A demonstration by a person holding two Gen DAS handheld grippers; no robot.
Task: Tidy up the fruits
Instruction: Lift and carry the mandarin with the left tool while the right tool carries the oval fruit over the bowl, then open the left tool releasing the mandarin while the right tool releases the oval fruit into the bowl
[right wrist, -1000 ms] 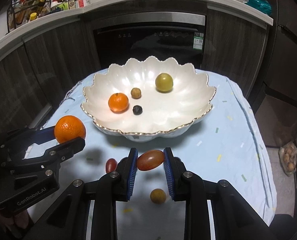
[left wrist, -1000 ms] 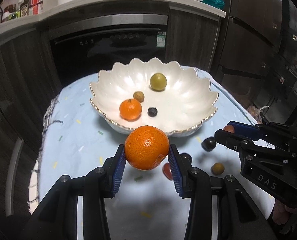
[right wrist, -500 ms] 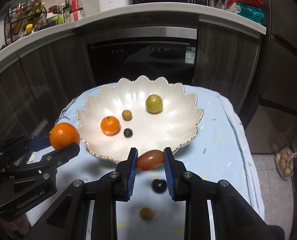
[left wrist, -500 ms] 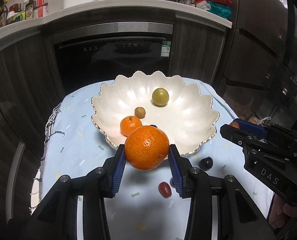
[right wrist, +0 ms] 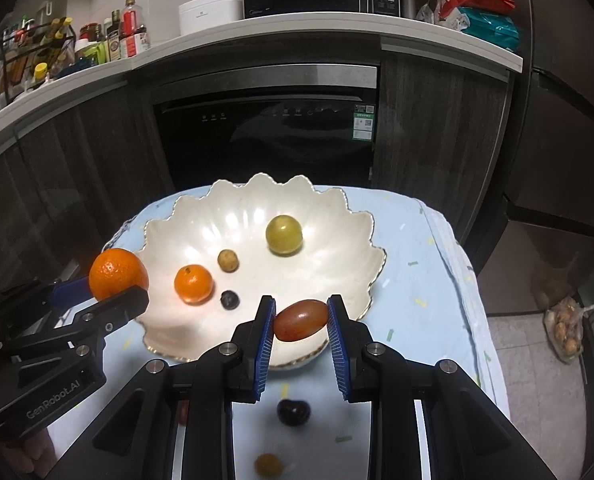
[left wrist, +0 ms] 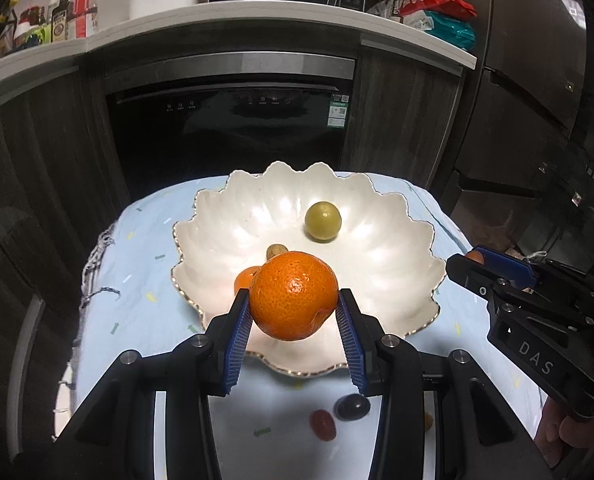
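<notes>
- Where the view begins, nearest the cameras, loose fruit lies on the cloth-covered bench [right wrist: 425, 280]: a dark grape [right wrist: 293, 411], a small yellow-brown fruit [right wrist: 268, 465] and a red fruit [left wrist: 323, 424].
- Just beyond, the left hand-held gripper [left wrist: 293, 320] is clenched on a large orange [left wrist: 293, 295], held in the air above the near rim of the bowl [right wrist: 361, 240].
- The right hand-held gripper [right wrist: 301, 322] is clenched end-on on an oblong red grape [right wrist: 300, 320], also over the near rim.
- Farther in, the bowl holds a small orange [right wrist: 193, 284], a dark berry [right wrist: 230, 300], a tan fruit [right wrist: 228, 260] and a green fruit [right wrist: 284, 235].
- Behind stand a dark oven [right wrist: 265, 136] and a worktop with bottles.
- Risk: released from this height, the large orange would likely strike the small orange below it, or roll on the curved wall and knock the others.
- Risk: the smooth grape, held only at its ends, could squirt out or be crushed.
- Risk: the two grippers converge on one bowl and could collide.
</notes>
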